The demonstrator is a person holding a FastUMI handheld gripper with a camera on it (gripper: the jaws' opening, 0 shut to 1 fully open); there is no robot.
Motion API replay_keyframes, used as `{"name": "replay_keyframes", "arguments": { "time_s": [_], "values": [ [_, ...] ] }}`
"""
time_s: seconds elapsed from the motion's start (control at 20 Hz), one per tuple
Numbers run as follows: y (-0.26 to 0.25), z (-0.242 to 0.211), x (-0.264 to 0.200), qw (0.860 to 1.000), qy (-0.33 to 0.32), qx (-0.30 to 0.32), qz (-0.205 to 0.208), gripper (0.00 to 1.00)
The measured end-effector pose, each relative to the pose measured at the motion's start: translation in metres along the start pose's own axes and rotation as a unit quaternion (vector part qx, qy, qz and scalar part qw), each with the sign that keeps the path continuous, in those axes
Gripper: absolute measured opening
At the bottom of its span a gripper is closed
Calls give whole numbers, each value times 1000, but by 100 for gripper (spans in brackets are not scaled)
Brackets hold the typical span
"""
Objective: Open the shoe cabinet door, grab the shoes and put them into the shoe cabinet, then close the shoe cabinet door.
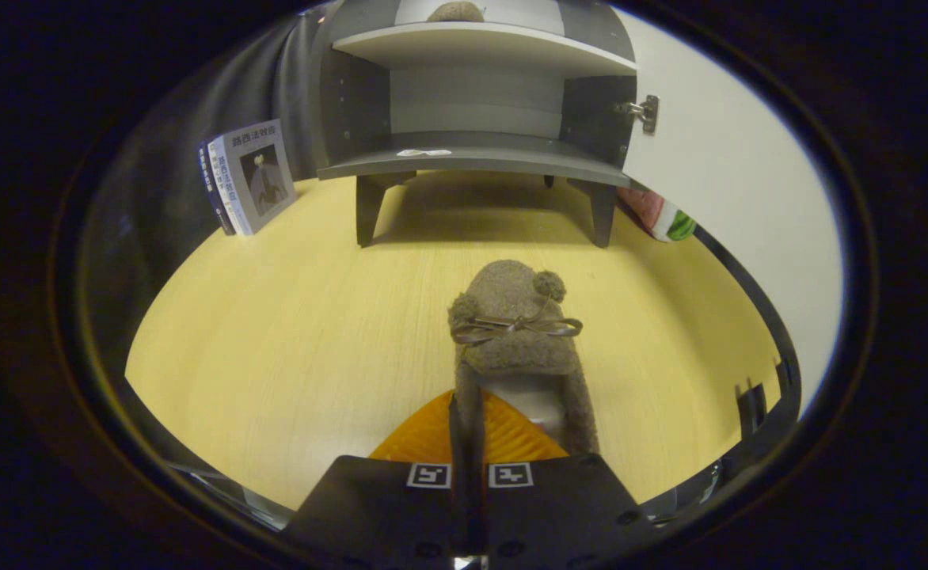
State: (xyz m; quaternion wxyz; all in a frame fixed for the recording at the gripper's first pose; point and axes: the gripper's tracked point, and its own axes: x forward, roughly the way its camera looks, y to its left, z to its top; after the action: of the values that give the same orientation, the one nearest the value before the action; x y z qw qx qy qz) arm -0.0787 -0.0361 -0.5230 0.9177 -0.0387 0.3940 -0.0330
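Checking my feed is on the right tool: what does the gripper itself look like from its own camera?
The gripper shows a wide, flat black body with two small square black-and-white marker tags side by side near its middle seam. Round screw holes dot the body's near edge. The two fingers run forward from it, their ribbed pads closed together.

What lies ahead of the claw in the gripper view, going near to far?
Claw shut on the fuzzy brown slipper with a ribbon bow → bare yellow wooden tabletop → open grey shoe cabinet on legs → second brown slipper on its upper shelf.
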Motion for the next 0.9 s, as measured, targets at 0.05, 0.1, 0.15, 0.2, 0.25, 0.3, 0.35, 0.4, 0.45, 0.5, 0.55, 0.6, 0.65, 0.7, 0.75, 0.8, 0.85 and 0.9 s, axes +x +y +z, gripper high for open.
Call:
{"name": "replay_keyframes", "arguments": {
  "time_s": [0.05,0.1,0.15,0.2,0.25,0.3,0.35,0.4,0.45,0.5,0.55,0.6,0.65,0.7,0.75,0.8,0.85,0.9],
  "values": [
    [0,1,-1,1000,1,1,1,3],
    [0,2,-3,1000,-1,2,1,3],
    [-1,5,-6,1000,-2,3,1,3],
    [-4,10,-11,1000,-6,2,-1,3],
    [-6,17,-18,1000,-10,1,-3,3],
    [-10,27,-27,1000,-13,2,-6,3],
    [-13,38,-37,1000,-18,5,-9,3],
    [-17,52,-49,1000,-25,8,-12,3],
    [-20,68,-63,999,-36,11,-15,3],
    [-24,84,-77,999,-48,12,-19,3],
    [-28,101,-91,998,-59,14,-25,3],
    [-32,121,-107,997,-74,19,-31,3],
    [-33,140,-123,995,-89,23,-36,3],
    [-36,160,-137,994,-103,24,-41,3],
    [-37,177,-151,992,-118,18,-47,3],
    [-39,194,-164,990,-129,10,-52,3],
    [-40,208,-174,988,-141,6,-55,3],
    [-40,223,-183,987,-153,7,-54,3]
  ]
}}
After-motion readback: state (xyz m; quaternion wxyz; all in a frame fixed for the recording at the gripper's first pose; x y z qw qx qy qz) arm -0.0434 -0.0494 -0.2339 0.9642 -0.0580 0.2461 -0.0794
